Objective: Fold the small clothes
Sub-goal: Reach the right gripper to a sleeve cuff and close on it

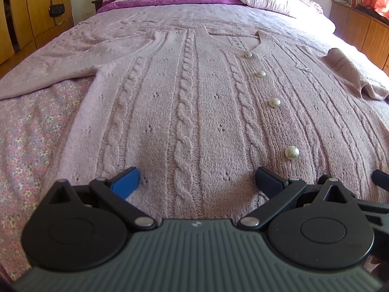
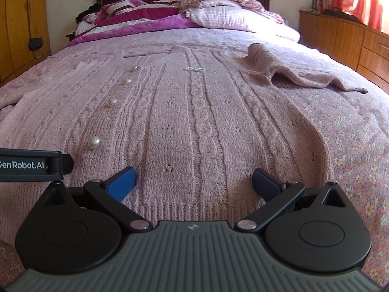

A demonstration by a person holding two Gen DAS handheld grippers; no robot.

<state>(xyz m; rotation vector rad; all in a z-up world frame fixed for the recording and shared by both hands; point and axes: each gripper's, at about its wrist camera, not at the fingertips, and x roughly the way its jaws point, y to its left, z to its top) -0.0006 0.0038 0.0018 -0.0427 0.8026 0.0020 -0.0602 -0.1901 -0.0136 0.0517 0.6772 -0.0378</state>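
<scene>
A pink cable-knit cardigan [image 1: 194, 102] with pearl buttons [image 1: 291, 152] lies flat, front up, on the bed; it also shows in the right wrist view [image 2: 194, 112]. Its right sleeve [image 2: 291, 70] lies rumpled out to the side. My left gripper [image 1: 198, 182] is open over the cardigan's bottom hem, left of the button row. My right gripper [image 2: 194, 182] is open over the hem on the right half. Both sets of fingers rest on or just above the knit; contact is unclear. The left gripper's side [image 2: 34, 165] shows in the right wrist view.
The bed has a pink floral sheet [image 1: 29, 133] and a pink blanket [image 2: 48, 73]. Pillows and a magenta quilt [image 2: 145, 17] are piled at the headboard. Wooden wardrobes [image 1: 29, 4] stand on the left, wooden cabinets [image 2: 340, 34] on the right.
</scene>
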